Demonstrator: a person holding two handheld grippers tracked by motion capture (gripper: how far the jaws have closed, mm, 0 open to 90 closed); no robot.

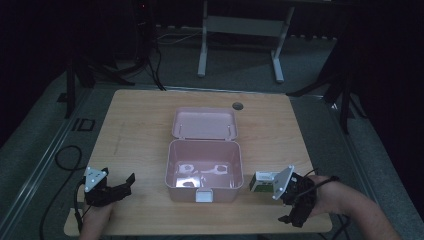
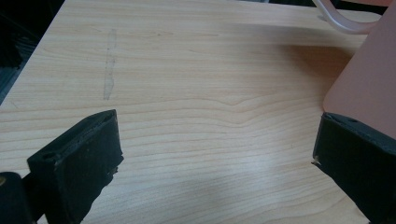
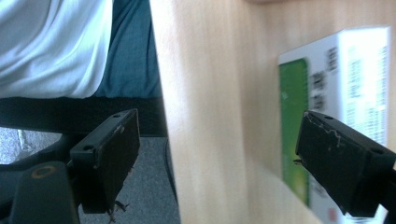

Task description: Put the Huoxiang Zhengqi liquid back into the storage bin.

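Dim light covers the room, and your wooden table (image 1: 140, 125) stands on grey floor with a white desk frame (image 1: 240, 40) behind it. Take the pink box (image 1: 204, 172) as your landmark: it sits open in the middle of the table, its lid (image 1: 205, 123) folded back flat on the far side and its white latch (image 1: 204, 196) facing you.

To the right of the pink box, just beside its near corner, lies a small green-and-white carton (image 1: 261, 182). Your right gripper (image 1: 292, 202) is on the far side of that carton from the box, close against it, held in your right hand (image 1: 330, 196) near the table's front edge. In the right gripper view the fingers (image 3: 343, 163) are spread wide and grasp nothing; one finger lies over the carton's printed face (image 3: 359, 70) and the other hangs past the table's edge, over your clothing and the floor. Whether the finger touches the carton cannot be told.

To the left of the pink box, well apart from it, your left gripper (image 1: 122, 187) rests low over the table near the front edge, pointing toward the box. Its fingers (image 2: 79, 163) are also spread and empty, with bare wood between them. In the left gripper view one finger stands in front of the box's pink wall (image 2: 369, 84), and a faint pale streak (image 2: 109, 65) marks the wood farther off.
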